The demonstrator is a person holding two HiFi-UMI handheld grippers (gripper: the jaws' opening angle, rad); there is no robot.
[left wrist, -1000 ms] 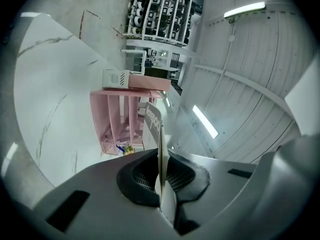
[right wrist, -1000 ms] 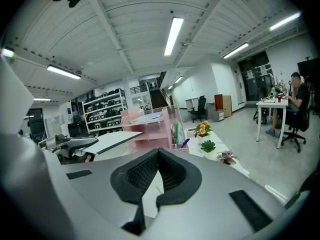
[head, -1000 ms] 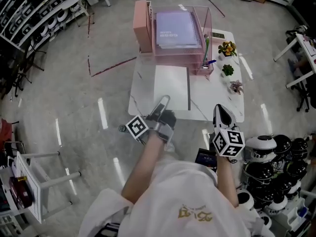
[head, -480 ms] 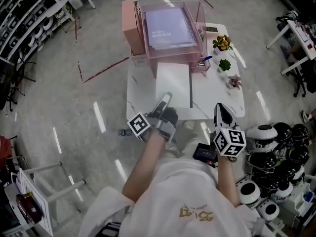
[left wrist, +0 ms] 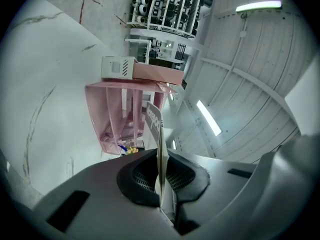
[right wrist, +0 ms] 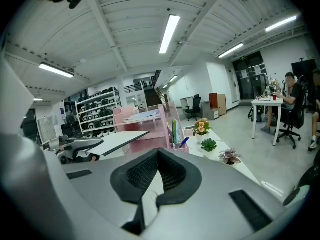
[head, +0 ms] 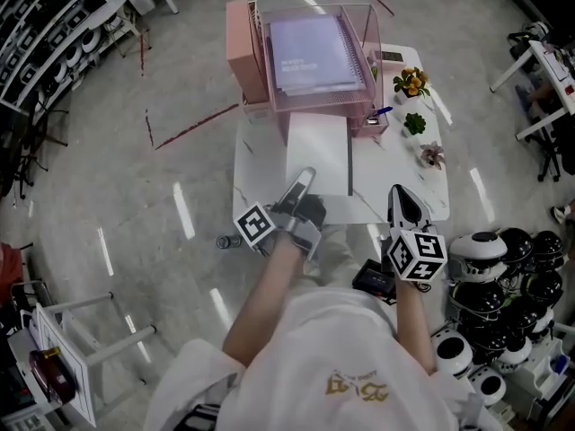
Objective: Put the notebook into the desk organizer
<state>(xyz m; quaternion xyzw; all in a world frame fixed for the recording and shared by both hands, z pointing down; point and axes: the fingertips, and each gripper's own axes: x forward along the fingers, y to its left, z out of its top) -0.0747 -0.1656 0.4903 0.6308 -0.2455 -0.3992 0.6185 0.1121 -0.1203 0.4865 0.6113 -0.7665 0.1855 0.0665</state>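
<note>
A white notebook [head: 319,151] with a dark spine along its right edge hangs flat over the white table [head: 256,164], just in front of the pink desk organizer [head: 247,43]. My left gripper [head: 305,176] is shut on the notebook's near left corner. In the left gripper view the thin notebook edge [left wrist: 159,144] stands clamped between the jaws, with the organizer [left wrist: 120,114] beyond. A purple spiral notebook [head: 310,54] lies on the organizer's top tray. My right gripper [head: 397,191] is shut and holds nothing, at the table's near right edge.
Three small potted plants [head: 414,124] line the table's right side, and pens [head: 377,113] stand in the organizer's right cup. Helmets [head: 503,268] are piled on the floor at right. Shelving [head: 54,25] runs along the left. A white rack [head: 63,330] stands at lower left.
The head view has shifted slightly, so table and organizer sit a little higher in frame. The left gripper still holds the notebook in front of the organizer; the right gripper has barely moved.
</note>
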